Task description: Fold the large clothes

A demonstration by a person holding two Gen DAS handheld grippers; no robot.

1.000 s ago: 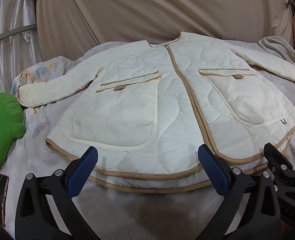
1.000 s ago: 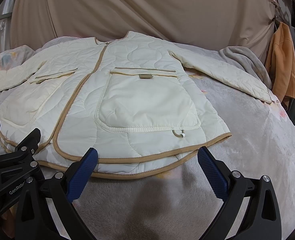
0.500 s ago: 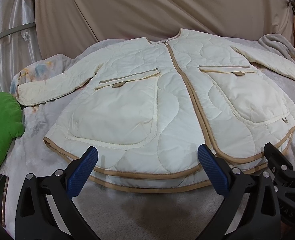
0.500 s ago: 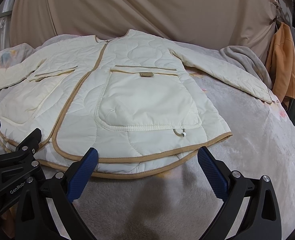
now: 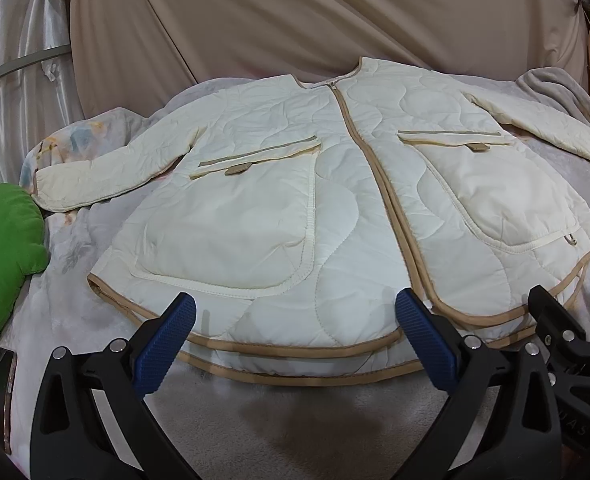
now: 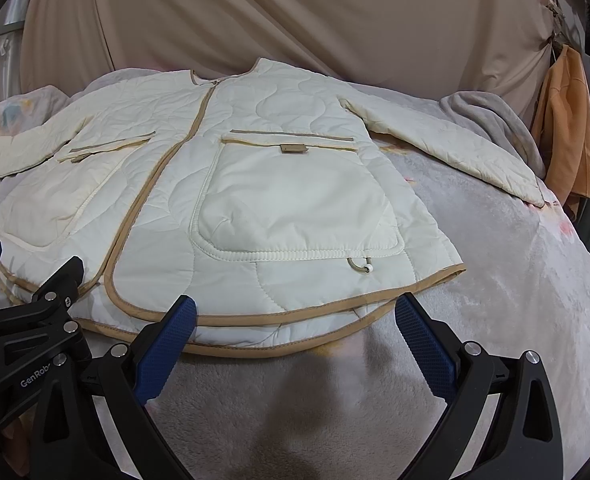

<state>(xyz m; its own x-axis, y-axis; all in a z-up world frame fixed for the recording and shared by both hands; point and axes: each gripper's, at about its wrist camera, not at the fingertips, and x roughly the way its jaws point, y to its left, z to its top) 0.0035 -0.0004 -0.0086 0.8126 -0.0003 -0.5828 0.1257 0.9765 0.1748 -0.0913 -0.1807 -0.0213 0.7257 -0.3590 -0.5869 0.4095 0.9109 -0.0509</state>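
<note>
The left claw [image 5: 295, 332] is spread wide, its blue pads [image 5: 163, 346] holding nothing, and it hovers low over the near edge of the bed [image 5: 295, 432]. The right claw [image 6: 295, 332] is likewise wide apart and holds nothing, just to the right of the left one, whose black frame shows at the lower left of the right wrist view.

Straight ahead of both claws lies the jacket [image 5: 335, 208], a cream quilted one with tan binding, spread flat and face up on the bed's grey blanket [image 6: 495, 300]. Its zip is closed, running from the collar at the far side down to the rounded hem [image 5: 295, 350]. The hem lies just beyond the pad tips of both claws; whether the pads touch it cannot be told. A large patch pocket [image 6: 299, 208] sits on each front panel. The sleeves stretch outward, one [image 5: 111, 176] far to the left of the left claw, the other [image 6: 455, 148] far to the right of the right claw.

A green cushion [image 5: 3, 256] lies to the left of the left claw, with a phone [image 5: 1, 384] near it at the bed's edge. A beige sheet [image 5: 315, 16] hangs behind the bed, and an orange garment [image 6: 567, 128] hangs far right of the right claw.
</note>
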